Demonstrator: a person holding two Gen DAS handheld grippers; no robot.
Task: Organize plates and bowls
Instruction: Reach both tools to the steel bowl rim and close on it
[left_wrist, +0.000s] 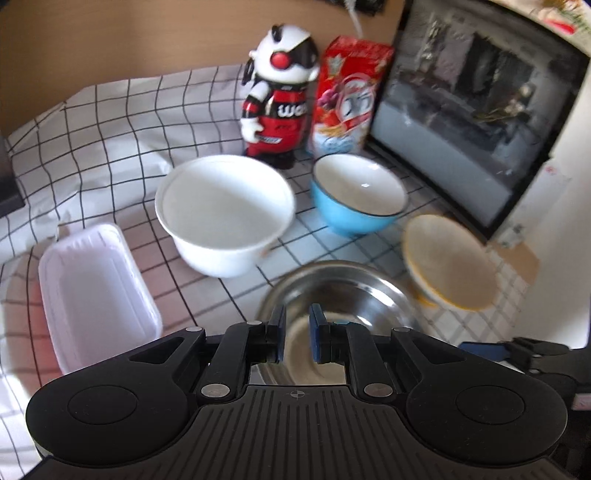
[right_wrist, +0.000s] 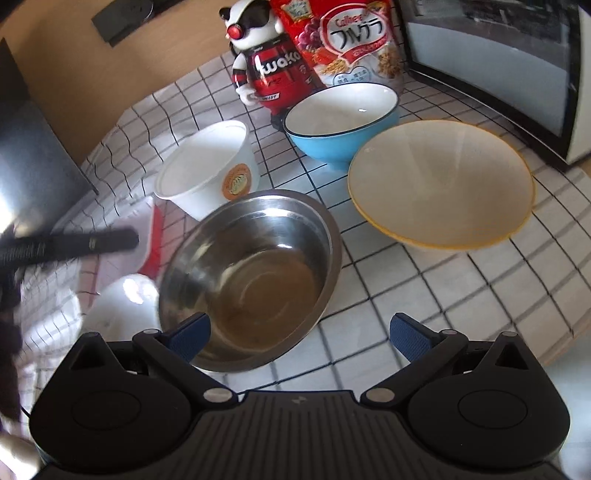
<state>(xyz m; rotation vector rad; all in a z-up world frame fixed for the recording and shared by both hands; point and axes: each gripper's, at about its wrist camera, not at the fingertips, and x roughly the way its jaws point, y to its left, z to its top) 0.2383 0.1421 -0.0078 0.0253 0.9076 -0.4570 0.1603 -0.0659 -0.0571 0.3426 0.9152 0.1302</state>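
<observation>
The left gripper (left_wrist: 297, 334) has its fingers drawn close with a narrow gap, straddling the near rim of the steel bowl (left_wrist: 343, 291); whether the pads press the rim is unclear. Ahead and left of its fingers stands the white tub (left_wrist: 225, 214), ahead and right the blue bowl (left_wrist: 360, 194), and farther right the cream bowl (left_wrist: 448, 262). A plastic tray (left_wrist: 96, 291) lies left of the fingers.

The right gripper (right_wrist: 299, 338) has its fingers spread wide and holds nothing. The steel bowl (right_wrist: 251, 277) sits just beyond its left finger, tilted. The cream bowl (right_wrist: 441, 182) lies ahead and right, the blue bowl (right_wrist: 341, 122) behind that. All rest on a checked cloth (right_wrist: 424, 288).
</observation>
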